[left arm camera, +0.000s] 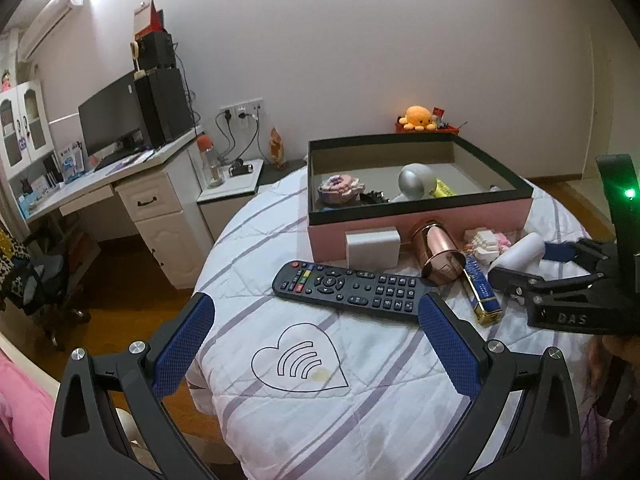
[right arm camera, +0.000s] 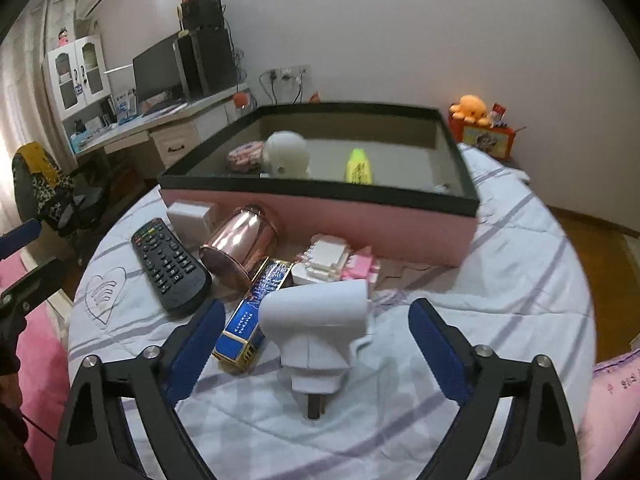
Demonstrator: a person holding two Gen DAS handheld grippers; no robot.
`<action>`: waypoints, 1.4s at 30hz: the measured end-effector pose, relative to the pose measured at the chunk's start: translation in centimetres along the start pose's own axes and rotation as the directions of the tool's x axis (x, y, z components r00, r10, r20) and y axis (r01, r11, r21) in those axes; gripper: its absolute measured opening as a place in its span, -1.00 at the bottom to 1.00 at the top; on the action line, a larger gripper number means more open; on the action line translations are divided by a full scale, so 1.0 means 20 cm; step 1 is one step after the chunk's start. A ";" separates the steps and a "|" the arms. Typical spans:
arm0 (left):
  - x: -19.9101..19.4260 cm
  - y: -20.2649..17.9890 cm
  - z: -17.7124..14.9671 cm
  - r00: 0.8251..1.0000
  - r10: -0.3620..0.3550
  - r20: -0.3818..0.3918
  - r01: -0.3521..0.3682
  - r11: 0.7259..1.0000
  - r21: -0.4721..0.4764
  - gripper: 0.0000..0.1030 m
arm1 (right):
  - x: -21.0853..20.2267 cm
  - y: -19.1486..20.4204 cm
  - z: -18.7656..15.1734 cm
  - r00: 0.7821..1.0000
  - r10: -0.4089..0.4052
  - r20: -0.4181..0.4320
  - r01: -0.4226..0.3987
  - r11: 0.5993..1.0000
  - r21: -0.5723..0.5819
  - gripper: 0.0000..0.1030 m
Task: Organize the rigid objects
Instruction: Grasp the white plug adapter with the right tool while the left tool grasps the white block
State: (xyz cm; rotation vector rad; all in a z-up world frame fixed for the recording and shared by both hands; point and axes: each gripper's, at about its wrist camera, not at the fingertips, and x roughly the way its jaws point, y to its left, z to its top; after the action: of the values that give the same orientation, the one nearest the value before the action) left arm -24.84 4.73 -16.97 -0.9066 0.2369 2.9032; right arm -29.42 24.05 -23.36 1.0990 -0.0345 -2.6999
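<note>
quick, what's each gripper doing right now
left gripper: jaws open, empty, near the remote.
right gripper: jaws open around the white hair dryer, not gripping.

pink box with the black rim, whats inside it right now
Inside the pink box: a pink-and-white block model, a silver-white rounded device, a yellow tube and a small dark item. The near wall hides the floor behind it.

Your left gripper [left arm camera: 316, 328] and right gripper [right arm camera: 316, 336] share black frames, blue textured pads [right arm camera: 198, 350], silver screws [left arm camera: 137, 347]; one carries a green light [left arm camera: 629, 193].
</note>
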 end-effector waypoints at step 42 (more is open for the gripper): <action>0.64 -0.16 0.20 0.970 -0.174 -0.169 0.164 0.984 -0.072 0.02 | 0.05 -0.28 0.02 0.997 0.044 -0.058 -0.043 0.999 0.014 -0.03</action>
State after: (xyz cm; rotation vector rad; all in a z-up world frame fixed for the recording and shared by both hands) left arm -37.08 9.11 -21.51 -1.1329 0.0835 2.6894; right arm -31.51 29.19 -24.32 1.1657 -0.0651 -2.6318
